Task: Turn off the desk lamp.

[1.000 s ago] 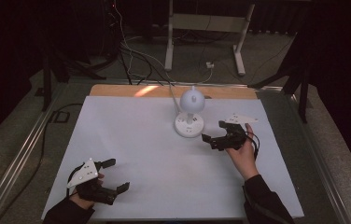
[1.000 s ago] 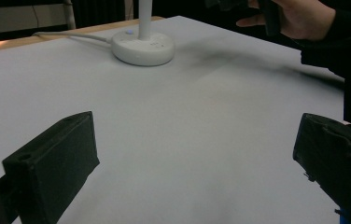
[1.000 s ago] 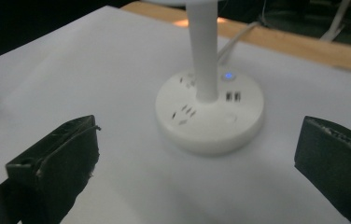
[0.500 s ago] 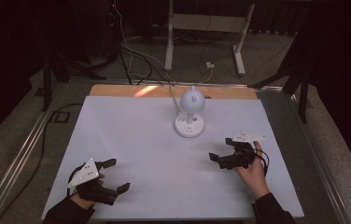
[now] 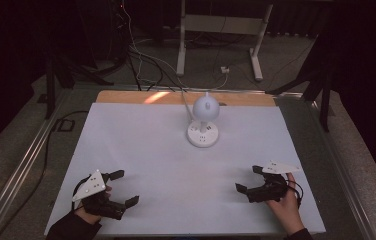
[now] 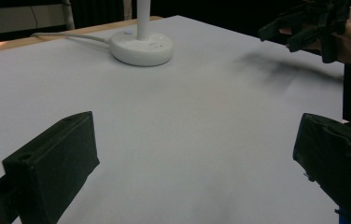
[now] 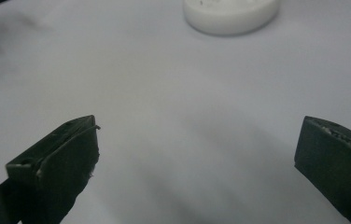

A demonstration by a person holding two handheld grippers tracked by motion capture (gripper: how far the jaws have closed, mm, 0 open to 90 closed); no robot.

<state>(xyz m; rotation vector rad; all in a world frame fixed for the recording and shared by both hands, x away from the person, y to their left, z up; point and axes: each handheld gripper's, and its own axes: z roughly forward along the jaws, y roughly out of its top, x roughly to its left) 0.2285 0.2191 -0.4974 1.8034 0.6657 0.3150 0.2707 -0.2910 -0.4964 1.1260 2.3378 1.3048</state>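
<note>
White lamp [image 5: 203, 120] is left standing untouched mid-table (nothing held), since left gripper [image 5: 121, 188] and right gripper [image 5: 248, 180] are parked wide-jawed at the near edge.

white sheet [image 5: 141, 150] — on table | floor cables [image 5: 141, 55] — behind | metal stand [image 5: 221, 25]

the lamp [image 5: 203, 122] stands at the table's [image 5: 141, 150] far middle, with 2 grippers near its front corners.
</note>
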